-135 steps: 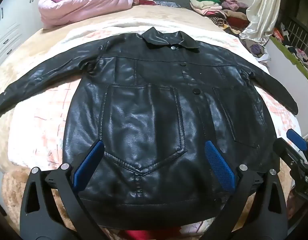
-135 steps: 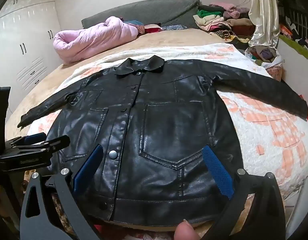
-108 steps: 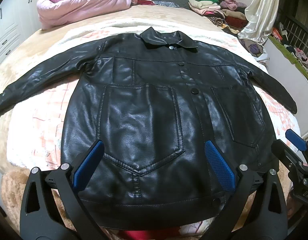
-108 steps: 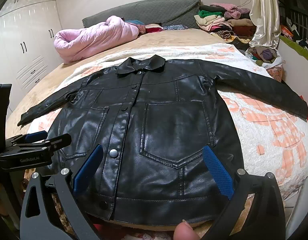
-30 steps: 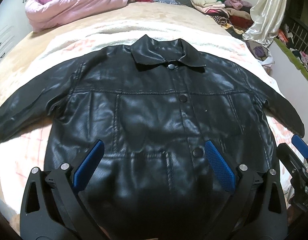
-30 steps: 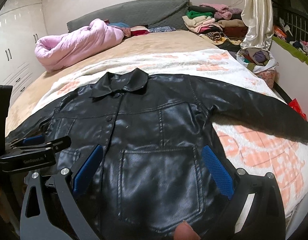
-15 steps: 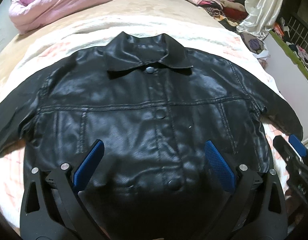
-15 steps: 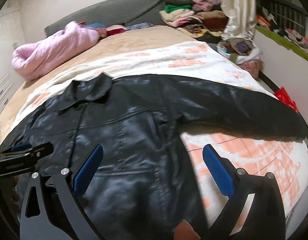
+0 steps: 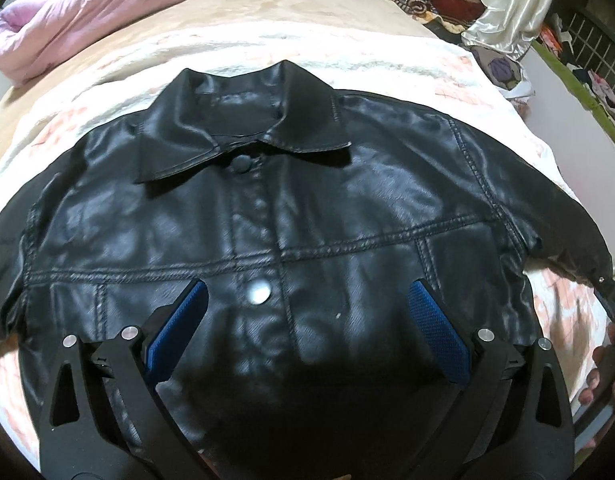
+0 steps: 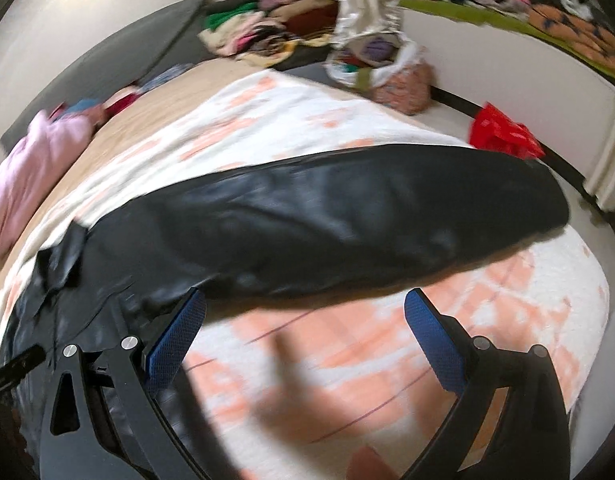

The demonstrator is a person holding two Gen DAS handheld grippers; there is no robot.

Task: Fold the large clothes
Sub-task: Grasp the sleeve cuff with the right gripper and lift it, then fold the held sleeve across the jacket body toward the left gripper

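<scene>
Item: black jacket (image 9: 307,216), glossy, leather-look, buttoned shut, lying face up and flat on a white and peach blanket (image 10: 347,344) spread over a bed. Position relative to left claw (image 9: 303,316): chest panel directly below and ahead of the fingers, a snap button (image 9: 258,292) between them, collar (image 9: 243,136) farther ahead on the centre line. Left claw state: fingers spread wide, holding nothing, above the front of the garment. Position relative to right claw (image 10: 303,320): one sleeve (image 10: 347,216) stretched crosswise just ahead of the fingertips, its armpit end near the left-hand blue pad (image 10: 175,340), cuff well out ahead and to the right; bare blanket lies between the fingers. Right claw state: fingers spread wide, empty; view blurred, so contact with the cloth cannot be told. Handling, judged: material looks thick, fairly heavy and slick, stiffer than ordinary cloth; likely to hold broad bends rather than sharp creases and to slide on itself when stacked. Suggested hold: the sleeve near the cuff or along its seam edge, a single layer pinched deep between the pads, then carried across the chest; hem corners would suit a later fold. Surroundings ahead: pink quilt (image 9: 87,12), heaped clothes (image 10: 267,36).
</scene>
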